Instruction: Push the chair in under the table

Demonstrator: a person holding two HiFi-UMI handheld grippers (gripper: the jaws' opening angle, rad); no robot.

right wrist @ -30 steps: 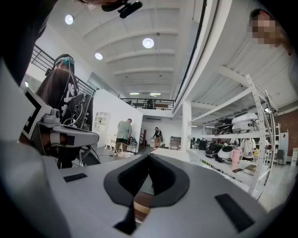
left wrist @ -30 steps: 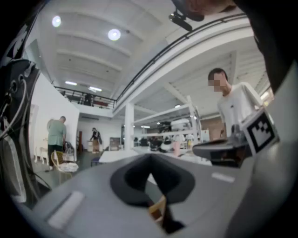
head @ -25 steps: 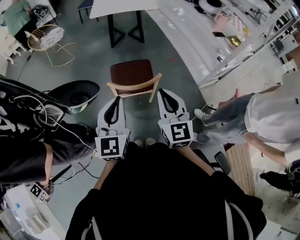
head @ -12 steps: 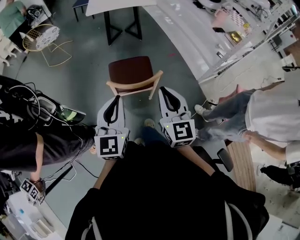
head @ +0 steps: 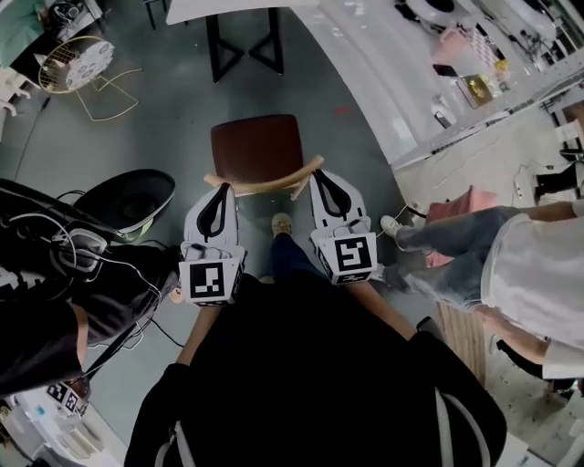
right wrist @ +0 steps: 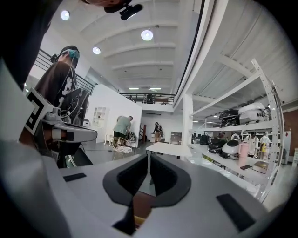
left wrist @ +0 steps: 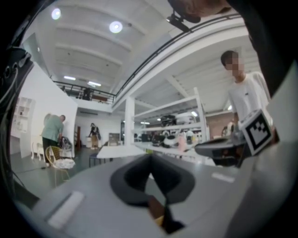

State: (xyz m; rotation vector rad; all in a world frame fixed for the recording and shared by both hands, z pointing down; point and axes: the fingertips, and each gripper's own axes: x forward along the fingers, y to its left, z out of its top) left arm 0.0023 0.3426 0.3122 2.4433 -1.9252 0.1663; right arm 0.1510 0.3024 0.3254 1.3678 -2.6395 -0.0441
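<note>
Each pair of jaws is pressed together with nothing between them. The left gripper [head: 223, 190] and right gripper [head: 321, 179] sit at either end of the chair's [head: 257, 146] curved backrest. The chair stands on open grey floor [head: 173, 119] — apart from the white table [head: 228, 9] ahead.

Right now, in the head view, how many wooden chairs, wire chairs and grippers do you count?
wooden chair: 1
wire chair: 1
grippers: 2, the left gripper and the right gripper
Total: 4
</note>
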